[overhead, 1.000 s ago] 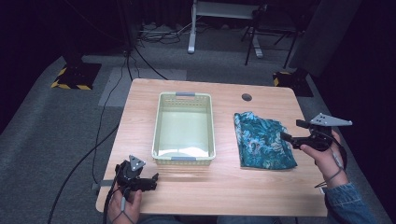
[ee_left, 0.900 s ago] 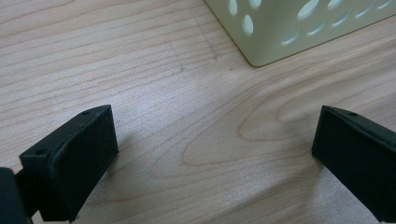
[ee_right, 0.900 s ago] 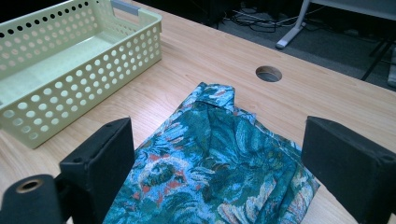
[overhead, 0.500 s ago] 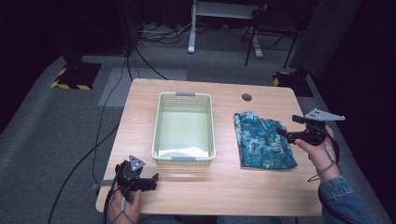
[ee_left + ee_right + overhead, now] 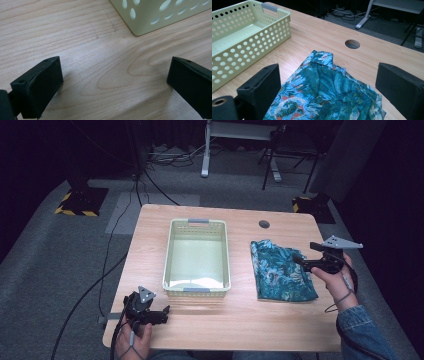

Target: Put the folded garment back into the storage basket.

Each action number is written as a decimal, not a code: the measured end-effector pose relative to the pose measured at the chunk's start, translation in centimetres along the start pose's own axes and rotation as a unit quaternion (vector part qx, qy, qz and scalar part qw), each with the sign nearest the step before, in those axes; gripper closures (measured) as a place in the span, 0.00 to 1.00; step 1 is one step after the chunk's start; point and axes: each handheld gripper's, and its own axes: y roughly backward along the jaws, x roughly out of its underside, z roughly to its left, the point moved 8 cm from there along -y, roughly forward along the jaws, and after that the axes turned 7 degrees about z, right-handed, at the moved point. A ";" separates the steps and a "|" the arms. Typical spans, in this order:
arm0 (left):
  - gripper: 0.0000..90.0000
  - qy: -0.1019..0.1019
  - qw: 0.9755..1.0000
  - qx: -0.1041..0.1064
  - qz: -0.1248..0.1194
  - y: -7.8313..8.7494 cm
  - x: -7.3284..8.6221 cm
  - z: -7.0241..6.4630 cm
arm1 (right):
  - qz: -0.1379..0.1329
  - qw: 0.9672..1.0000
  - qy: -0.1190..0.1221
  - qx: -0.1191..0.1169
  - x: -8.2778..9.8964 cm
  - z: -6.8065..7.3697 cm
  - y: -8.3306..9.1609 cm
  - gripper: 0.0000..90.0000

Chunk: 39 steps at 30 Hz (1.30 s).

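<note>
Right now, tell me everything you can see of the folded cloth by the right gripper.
The cloth is teal fabric with a leafy print and reddish flecks, folded into a rough rectangle, slightly rumpled. It lies flat on the table, right of the basket and apart from it. The right gripper hangs open above it, not touching.

no legible text, labels or numbers

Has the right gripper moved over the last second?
Yes: the right gripper has shifted left, farther over the folded teal patterned cloth, toward the pale green basket.
</note>
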 end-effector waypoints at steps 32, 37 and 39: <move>0.00 0.000 1.000 0.000 0.000 0.0 0.0 0.0 | 0.022 0.999 -0.031 0.004 2.5 0.3 -5.5 0.04; 0.00 0.001 1.000 -0.001 -0.001 0.0 0.0 0.0 | 0.030 0.999 -0.039 0.007 3.2 0.2 -6.1 0.04; 0.00 0.001 1.000 0.000 0.000 0.0 0.0 0.0 | 0.036 0.998 -0.042 0.008 3.6 0.2 -6.5 0.04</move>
